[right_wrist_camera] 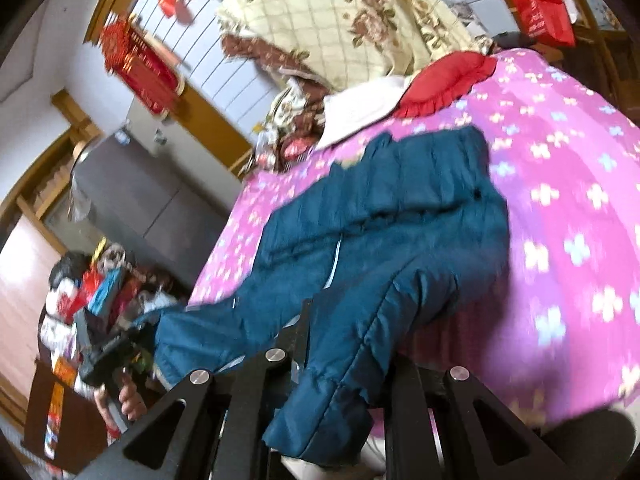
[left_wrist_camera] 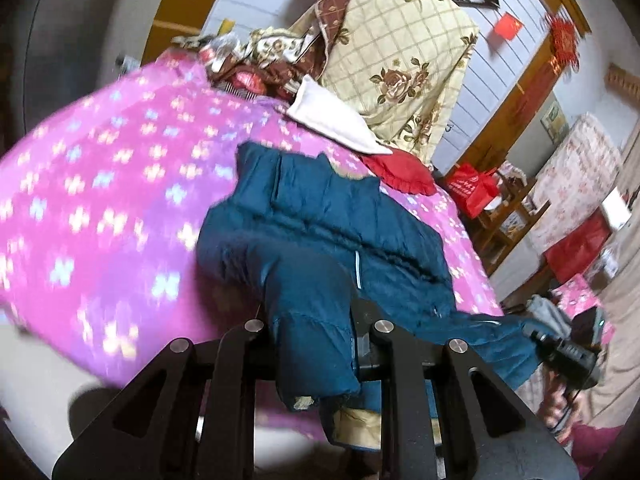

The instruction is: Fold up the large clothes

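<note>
A dark teal padded jacket lies on a bed with a pink flowered cover; it also shows in the right wrist view. My left gripper is shut on the end of one sleeve, lifted off the bed edge. My right gripper is shut on the other sleeve end. In the left wrist view the right gripper shows at the far right with jacket cloth in it. In the right wrist view the left gripper shows at the lower left holding cloth.
A cream flowered quilt, a white pillow and a red cushion pile at the bed's head. A red bag sits on a wooden stand beside the bed. A cluttered table and grey cabinet stand on the other side.
</note>
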